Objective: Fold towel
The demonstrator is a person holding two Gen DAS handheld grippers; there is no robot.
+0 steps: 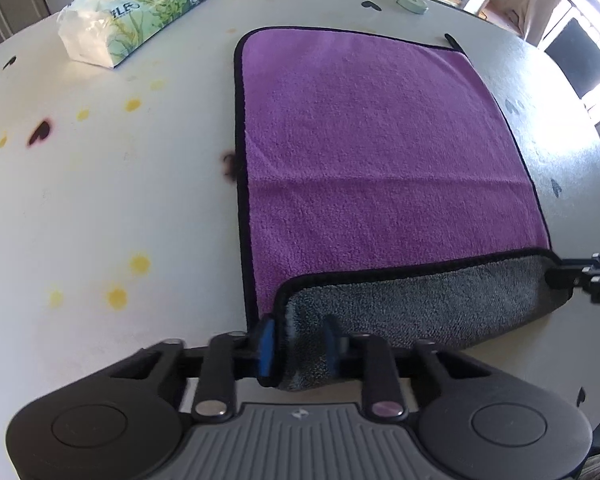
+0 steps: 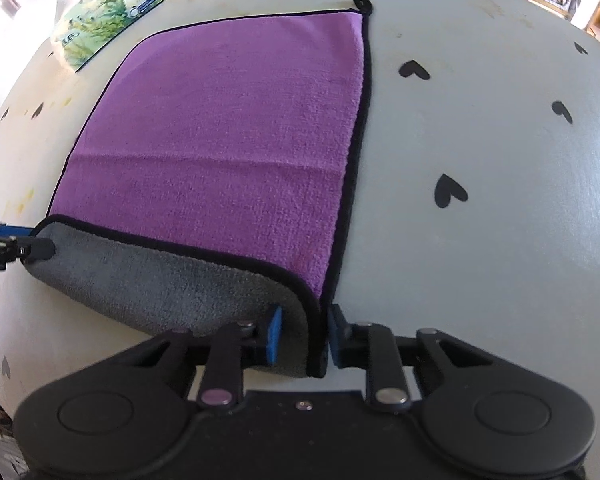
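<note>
Gripping: left gripper (image 1: 298, 350) and right gripper (image 2: 302, 334), jaws clamped on the near corners.
Towel: purple microfibre towel with black trim (image 1: 372, 140) lies flat on the white heart-patterned surface (image 2: 500, 160); near edge rolled, grey underside up.
Reason: both corners held, probably to carry the edge over evenly.

**Towel on table, near edge turned over**

The towel (image 1: 380, 152) lies on the table (image 1: 120, 208), its near edge folded back onto itself. The left gripper (image 1: 300, 344) and right gripper (image 2: 302, 336) clamp the two near corners. A tissue pack (image 1: 140, 8) sits far left, a small disc (image 1: 412, 2) behind the towel.
</note>
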